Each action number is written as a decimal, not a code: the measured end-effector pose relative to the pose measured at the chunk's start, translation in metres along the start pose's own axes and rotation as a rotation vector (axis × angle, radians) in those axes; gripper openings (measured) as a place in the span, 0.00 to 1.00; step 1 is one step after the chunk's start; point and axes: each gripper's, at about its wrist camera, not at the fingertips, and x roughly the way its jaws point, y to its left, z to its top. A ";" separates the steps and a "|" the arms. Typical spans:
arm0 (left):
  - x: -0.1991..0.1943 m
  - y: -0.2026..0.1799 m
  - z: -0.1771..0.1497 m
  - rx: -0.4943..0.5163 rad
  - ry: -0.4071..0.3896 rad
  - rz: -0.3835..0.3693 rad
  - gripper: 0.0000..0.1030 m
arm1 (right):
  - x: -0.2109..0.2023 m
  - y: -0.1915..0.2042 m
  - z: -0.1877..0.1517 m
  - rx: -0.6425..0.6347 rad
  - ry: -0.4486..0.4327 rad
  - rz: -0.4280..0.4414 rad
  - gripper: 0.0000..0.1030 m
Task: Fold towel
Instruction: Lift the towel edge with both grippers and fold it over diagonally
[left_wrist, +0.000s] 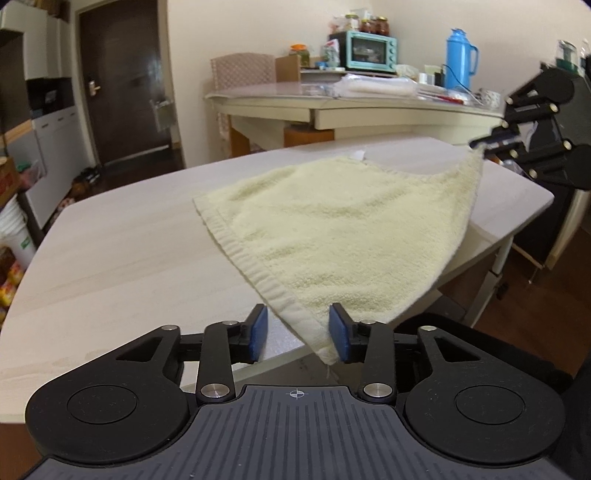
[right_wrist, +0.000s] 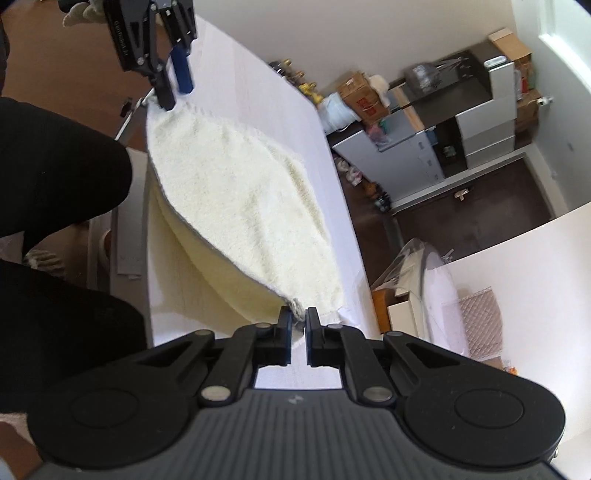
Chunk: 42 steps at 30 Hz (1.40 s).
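Left wrist view: left gripper (left_wrist: 298, 332) has its blue pads spread, the near corner of the towel (left_wrist: 332, 229) lying between them and brushing the right-hand pad (left_wrist: 339, 332) only, not pinched. Right gripper (left_wrist: 491, 142) at far right, fingers together on the opposite corner, pulling it up to a peak. Rest of the towel is draped on the table (left_wrist: 110, 251), near edge sagging off the table front.

Right wrist view: right gripper (right_wrist: 298, 325) is clamped on a bunched corner tip of the towel (right_wrist: 240, 206); left gripper (right_wrist: 177, 83) sits at the far corner, fingers apart.

Step looks like taking both near-edge corners before carrying them over for the first fold. To do it well: the left pads need to close squarely on the hem, deep enough that the corner won't slip, then both hands lift level and keep the edge taut so the corners land matched.

Towel: pale yellow terry, fluffy looped pile, flat ribbed hem band along the side, small white tag at the far edge; soft, floppy, will sag between the hands. Table: pale matte wood grain, smooth, rounded corner. Pads: blue, rubbery-looking, rectangular.
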 end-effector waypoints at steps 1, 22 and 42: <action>0.000 -0.001 0.000 0.001 -0.001 0.003 0.41 | 0.000 -0.002 0.001 -0.003 0.001 -0.004 0.07; -0.007 -0.001 -0.005 0.049 -0.020 0.058 0.39 | 0.058 -0.056 0.068 -0.336 -0.095 -0.030 0.07; -0.010 0.027 -0.020 -0.081 -0.069 -0.012 0.38 | 0.232 -0.073 0.164 -0.549 -0.159 0.196 0.07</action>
